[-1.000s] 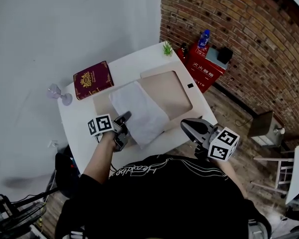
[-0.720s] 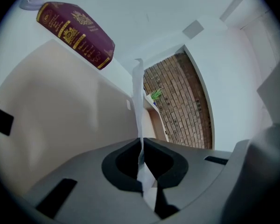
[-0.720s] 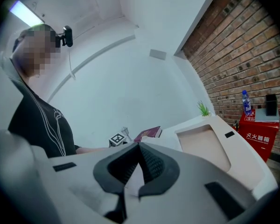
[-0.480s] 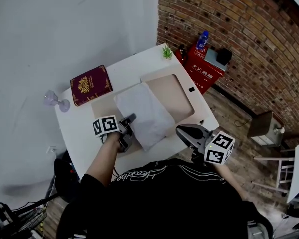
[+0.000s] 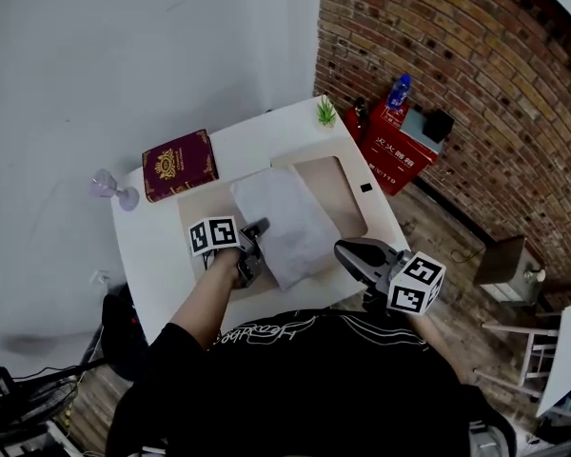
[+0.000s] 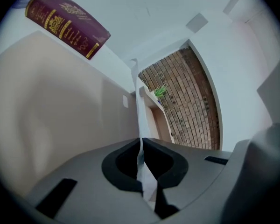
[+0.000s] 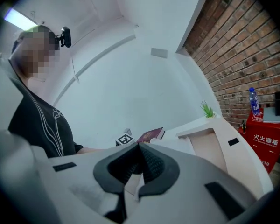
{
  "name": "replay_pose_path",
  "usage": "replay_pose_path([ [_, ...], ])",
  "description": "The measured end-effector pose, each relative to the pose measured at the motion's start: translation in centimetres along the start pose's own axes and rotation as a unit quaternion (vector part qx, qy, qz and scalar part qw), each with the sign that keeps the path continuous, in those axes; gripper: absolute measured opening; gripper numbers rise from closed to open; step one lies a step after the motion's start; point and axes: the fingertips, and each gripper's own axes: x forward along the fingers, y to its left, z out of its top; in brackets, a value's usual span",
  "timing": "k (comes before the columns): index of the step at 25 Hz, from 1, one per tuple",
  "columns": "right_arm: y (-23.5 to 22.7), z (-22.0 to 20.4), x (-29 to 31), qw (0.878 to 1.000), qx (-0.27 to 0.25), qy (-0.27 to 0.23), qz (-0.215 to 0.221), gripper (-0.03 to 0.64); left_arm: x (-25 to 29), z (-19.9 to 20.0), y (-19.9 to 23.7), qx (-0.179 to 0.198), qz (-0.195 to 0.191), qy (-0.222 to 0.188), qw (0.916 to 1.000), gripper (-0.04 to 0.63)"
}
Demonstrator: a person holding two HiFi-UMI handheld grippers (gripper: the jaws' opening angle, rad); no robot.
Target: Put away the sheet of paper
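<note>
The left gripper [image 5: 256,230] is clenched on the sheet of paper [image 5: 290,219], pinching its edge at 8 o'clock. The sheet lies on top of a flat beige folder [image 5: 341,181] on the white table [image 5: 157,255]; bare folder surface shows at the sheet's 2 o'clock. The right gripper [image 5: 348,251] hovers at the sheet's 4 o'clock, its jaws pressed together on nothing. A red box [image 5: 396,155] beyond the table carries a blue bottle [image 5: 397,92].

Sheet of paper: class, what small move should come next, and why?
Probably slide the sheet of paper square onto the beige folder. The left tongs are shut on its near edge, it lies skewed across the folder, and the right tongs are shut and empty.
</note>
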Motion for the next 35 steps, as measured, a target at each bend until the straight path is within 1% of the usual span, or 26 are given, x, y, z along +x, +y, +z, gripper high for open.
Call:
replay_pose_path([
  [10, -3.1, 2.8, -2.4, 1.0, -0.006, -0.011, 0.026, 0.002, 3.3, -0.4, 0.2, -0.006, 0.05, 0.003, 0.9987, 0.032],
  [19, -5.4, 3.8, -4.6, 0.999, 0.0, -0.023, 0.041, 0.003, 6.5, -0.3, -0.4, -0.014, 0.081, 0.011, 0.9965, 0.032],
  [25, -6.4, 4.0, -5.8, 0.999, -0.002, -0.025, 0.047, 0.002, 8.0, -0.3, -0.7, -0.003, 0.096, 0.023, 0.9951, 0.032],
  [32, -7.3, 4.4, -6.3, 0.998, -0.008, -0.029, 0.052, 0.003, 10.0, -0.3, -1.1, 0.011, 0.122, 0.037, 0.9917, 0.032],
  [35, -7.5, 4.5, -6.5, 0.998, -0.011, -0.031, 0.054, 0.003, 10.4, -0.2, -1.3, 0.017, 0.134, 0.035, 0.9903, 0.034],
])
